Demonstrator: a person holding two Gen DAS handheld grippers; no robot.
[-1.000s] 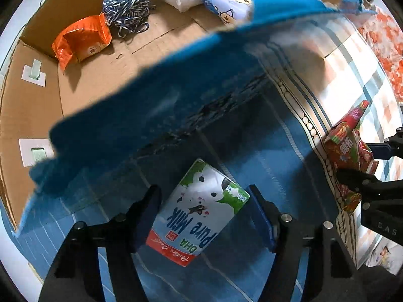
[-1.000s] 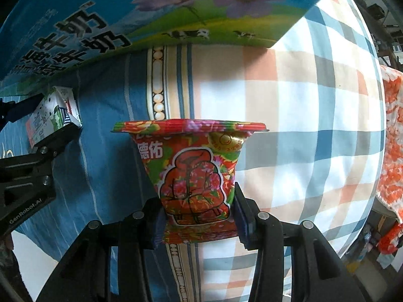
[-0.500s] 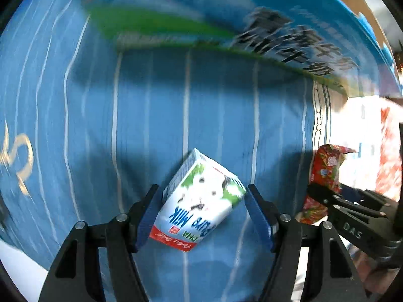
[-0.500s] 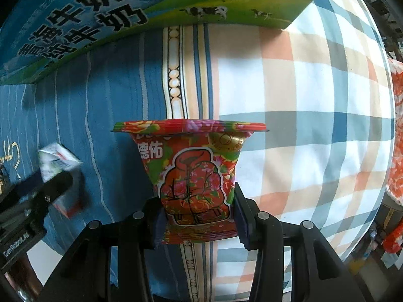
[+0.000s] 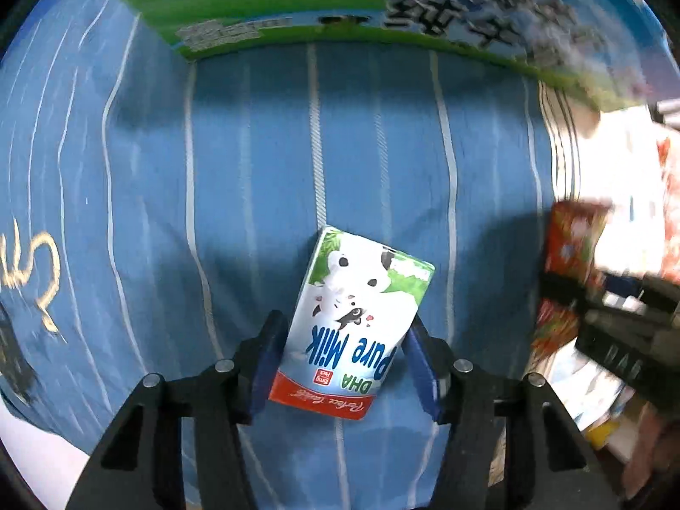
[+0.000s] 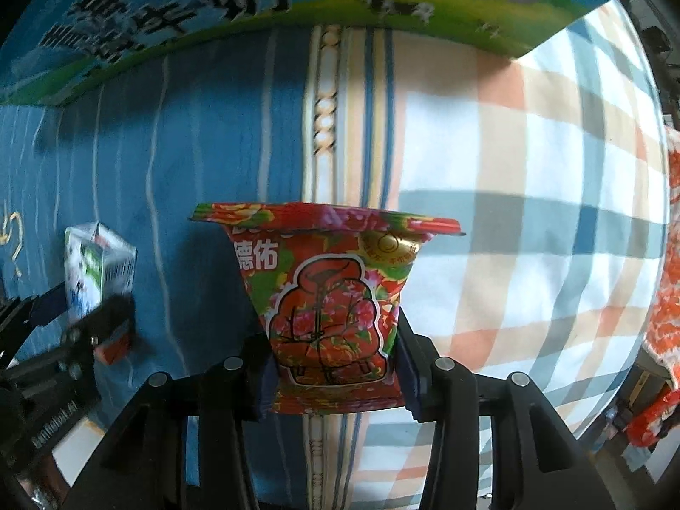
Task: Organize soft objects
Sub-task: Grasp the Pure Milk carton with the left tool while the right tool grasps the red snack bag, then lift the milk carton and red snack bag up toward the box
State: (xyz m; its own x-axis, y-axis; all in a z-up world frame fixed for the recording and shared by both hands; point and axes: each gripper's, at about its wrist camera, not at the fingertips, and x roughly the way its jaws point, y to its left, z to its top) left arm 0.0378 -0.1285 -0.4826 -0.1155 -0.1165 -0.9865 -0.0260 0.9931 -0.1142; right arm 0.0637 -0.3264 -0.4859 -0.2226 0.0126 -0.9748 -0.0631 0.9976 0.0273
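Observation:
My left gripper (image 5: 346,361) is shut on a white, green and red "Pure Milk" carton (image 5: 357,323), held above a blue striped cloth (image 5: 212,195). The carton (image 6: 100,274) and the left gripper (image 6: 85,331) also show at the left of the right wrist view. My right gripper (image 6: 335,369) is shut on a red floral snack packet (image 6: 331,297), held upright over the cloth. The packet (image 5: 565,280) and the right gripper (image 5: 612,331) appear blurred at the right of the left wrist view.
A large blue and green milk box (image 5: 340,12) stands at the far side, also in the right wrist view (image 6: 255,4). A plaid orange, white and blue cloth (image 6: 531,212) covers the right part. An orange patterned fabric (image 6: 667,297) lies at the far right edge.
My left gripper has closed on the milk carton and turned from the open cardboard box toward the cloth. My right gripper keeps hold of the snack packet and has shifted slightly.

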